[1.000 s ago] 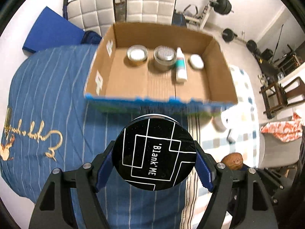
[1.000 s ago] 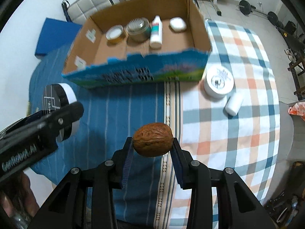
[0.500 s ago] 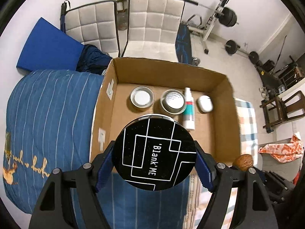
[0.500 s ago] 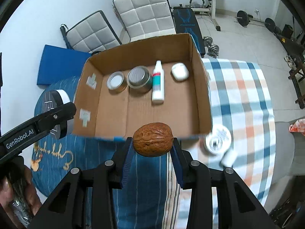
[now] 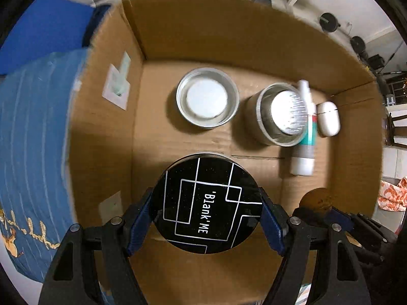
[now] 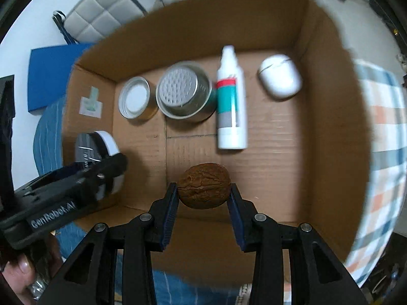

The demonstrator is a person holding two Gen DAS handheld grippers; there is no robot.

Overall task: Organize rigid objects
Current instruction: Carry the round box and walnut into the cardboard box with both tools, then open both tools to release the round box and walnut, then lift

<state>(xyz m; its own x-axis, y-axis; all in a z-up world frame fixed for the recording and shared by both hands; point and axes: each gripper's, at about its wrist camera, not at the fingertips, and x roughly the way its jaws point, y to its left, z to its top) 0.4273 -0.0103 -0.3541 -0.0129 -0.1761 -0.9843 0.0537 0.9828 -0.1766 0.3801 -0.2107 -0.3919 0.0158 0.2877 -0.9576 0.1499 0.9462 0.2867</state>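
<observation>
Black tin [image 5: 207,204]: clamped in my left claw [image 5: 207,208], over the box [image 5: 229,28] floor, near its left wall.
Walnut [image 6: 204,185]: pinched in my right claw [image 6: 203,198], also over the box.
Done: two cans, bottle [image 6: 231,99] and white case [image 6: 279,76] lined along the back.
Left: I judge both loads need setting down.

One box [image 6: 330,101] — two open tins [image 6: 184,91], one bottle [image 6: 231,101], one white case [image 6: 279,76], one walnut [image 6: 203,185], perhaps one black-lidded tin [image 5: 207,200].
</observation>
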